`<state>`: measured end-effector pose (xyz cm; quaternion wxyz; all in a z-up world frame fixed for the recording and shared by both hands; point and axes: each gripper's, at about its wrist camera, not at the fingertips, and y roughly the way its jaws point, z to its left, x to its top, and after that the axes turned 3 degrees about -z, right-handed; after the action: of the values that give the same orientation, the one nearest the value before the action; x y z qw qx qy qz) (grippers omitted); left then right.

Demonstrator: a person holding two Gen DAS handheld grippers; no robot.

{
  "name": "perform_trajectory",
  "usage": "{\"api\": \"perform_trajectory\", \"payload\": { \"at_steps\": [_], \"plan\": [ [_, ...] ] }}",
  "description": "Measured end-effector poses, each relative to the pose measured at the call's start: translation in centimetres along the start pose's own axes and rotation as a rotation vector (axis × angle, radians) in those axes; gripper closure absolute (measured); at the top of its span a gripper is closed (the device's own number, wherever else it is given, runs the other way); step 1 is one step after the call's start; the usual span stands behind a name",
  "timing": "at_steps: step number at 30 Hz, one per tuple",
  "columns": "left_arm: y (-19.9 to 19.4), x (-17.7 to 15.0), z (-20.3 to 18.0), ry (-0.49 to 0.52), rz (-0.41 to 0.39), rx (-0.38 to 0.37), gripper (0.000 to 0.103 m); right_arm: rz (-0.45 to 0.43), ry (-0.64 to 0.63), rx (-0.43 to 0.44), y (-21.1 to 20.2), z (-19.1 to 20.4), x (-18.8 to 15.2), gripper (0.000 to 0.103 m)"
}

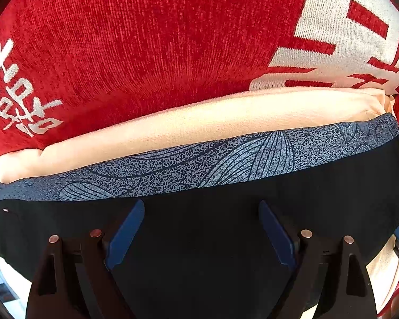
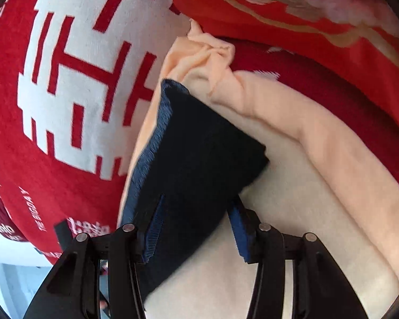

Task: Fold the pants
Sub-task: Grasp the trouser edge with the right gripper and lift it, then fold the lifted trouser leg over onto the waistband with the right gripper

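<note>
- Background: a red woven cover (image 1: 151, 40) fills most of both views. It carries a large white panel (image 2: 74, 85) with bold red strokes forming a blocky character. White script lies at the left edge of the left wrist view, too stylised to read. In the right wrist view small white capitals along the lower left read "THE BIGDAY"; further words near the frame edge are too blurred to read.
- Second red textile (image 2: 292, 8): at the top right of the right wrist view, with gold lines and pale pink embroidery, blurred.
- Cream cloth (image 1: 199, 122): a thick, pale peach, folded layer lying on the red cover, directly under the pants. Its bunched corner shows at the top centre of the right wrist view.
- Pants (image 1: 226, 228): dark navy, folded into a compact stack resting on the cream cloth. A blue-grey speckled waistband (image 1: 199, 164) with a printed leaf-line pattern runs along the far edge. No brand text is legible on it.
- Left gripper (image 1: 202, 235): pointing steeply down over the dark fabric, blue-padded jaws spread wide apart, nothing clamped between them.
- Right gripper (image 2: 196, 228): jaws about half parted and straddling the near end of the folded pants. The fabric lies between the blue pads (image 2: 239, 228). Whether they still press it cannot be told.
</note>
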<state>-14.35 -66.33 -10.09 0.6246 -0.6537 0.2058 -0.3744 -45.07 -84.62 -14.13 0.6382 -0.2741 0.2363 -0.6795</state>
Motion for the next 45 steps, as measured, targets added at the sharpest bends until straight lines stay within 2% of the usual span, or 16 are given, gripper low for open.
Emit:
{"api": "perform_trajectory", "payload": {
  "at_steps": [2, 4, 5, 6, 10, 13, 14, 16, 24, 28, 35, 39, 41, 42, 43, 45],
  "plan": [
    [-0.6, -0.1, 0.0, -0.007, 0.013, -0.018, 0.03, -0.005, 0.028, 0.03, 0.3, -0.3, 0.3, 0.049],
    [-1.6, -0.4, 0.1, -0.02, 0.019, -0.053, 0.032, -0.009, 0.062, 0.06, 0.4, -0.7, 0.5, 0.054],
    [-2.4, -0.7, 0.2, -0.022, 0.006, -0.071, 0.032, -0.002, 0.09, 0.072, 0.6, -1.0, 0.7, 0.061],
    [-3.0, -1.0, 0.1, -0.016, -0.005, -0.079, 0.032, 0.013, 0.109, 0.066, 0.7, -1.1, 0.8, 0.09],
    [-3.9, -2.7, -0.5, 0.029, -0.047, -0.079, 0.032, -0.003, 0.051, 0.099, -0.3, 0.9, 0.7, 0.091],
    [-0.8, -4.6, -1.0, 0.004, 0.038, -0.116, 0.032, -0.012, -0.026, 0.111, -1.1, 3.8, 0.6, 0.091],
    [-1.2, -5.2, -1.5, 0.026, -0.027, -0.092, 0.032, -0.011, -0.062, 0.104, -1.0, 4.9, 0.5, 0.091],
    [-1.4, -5.6, -2.1, 0.062, -0.05, -0.079, 0.032, -0.022, -0.169, 0.075, -1.4, 7.6, 0.1, 0.091],
    [-1.0, -5.4, -0.2, 0.084, -0.03, -0.2, 0.032, -0.001, -0.498, 0.055, -1.1, 18.2, -4.3, 0.091],
    [-2.8, -5.6, 5.1, 0.004, -0.033, -0.27, 0.032, 0.041, -0.651, 0.032, 0.0, 22.3, -8.9, 0.091],
    [-4.5, -8.4, 19.9, -0.124, -0.05, -0.19, 0.032, 0.19, -0.953, -0.113, 7.5, 26.5, -21.8, 0.09],
    [-3.2, -10.4, 26.6, -0.184, -0.005, -0.124, 0.032, 0.284, -1.173, -0.306, 13.9, 25.5, -30.9, 0.08],
    [-2.6, -11.3, 28.7, -0.204, 0.01, -0.112, 0.032, 0.254, -1.326, -0.453, 15.5, 24.6, -34.4, 0.077],
    [-2.5, -11.6, 29.3, -0.211, 0.017, -0.116, 0.032, 0.22, -1.407, -0.497, 15.4, 24.8, -35.8, 0.068],
    [-2.4, -12.1, 30.1, -0.22, 0.024, -0.127, 0.032, 0.212, -1.44, -0.503, 15.0, 25.2, -36.7, 0.052],
    [-2.5, -12.1, 30.0, -0.229, 0.032, -0.156, 0.032, 0.249, -1.399, -0.413, 12.9, 25.9, -36.8, 0.038]
  ]
}}
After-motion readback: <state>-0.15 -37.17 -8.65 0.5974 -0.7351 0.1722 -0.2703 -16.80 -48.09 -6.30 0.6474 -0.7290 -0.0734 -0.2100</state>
